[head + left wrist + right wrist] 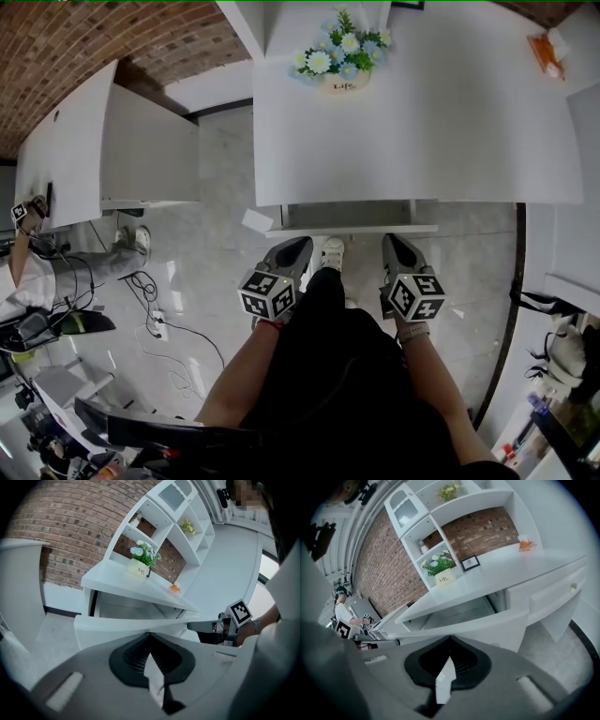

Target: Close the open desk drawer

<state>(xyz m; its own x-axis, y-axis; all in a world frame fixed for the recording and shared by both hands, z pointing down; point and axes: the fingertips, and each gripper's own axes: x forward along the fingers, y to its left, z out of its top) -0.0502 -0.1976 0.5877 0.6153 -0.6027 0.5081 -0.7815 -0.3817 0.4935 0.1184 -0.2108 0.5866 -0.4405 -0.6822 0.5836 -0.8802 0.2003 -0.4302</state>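
Crosswise runs the open drawer (pixel 349 216), front nearward

Person's wearing black clothes (pixel 328 375) and white shoes (pixel 333 251), with a red band (pixel 270 325) on the left wrist and a pale band (pixel 412 330) on the right. The left gripper (pixel 296 247) and right gripper (pixel 394 244) are both smooth grey shells with a black ribbed hollow behind the jaws. Each one carries a black-and-white marker cube (pixel 268 294).
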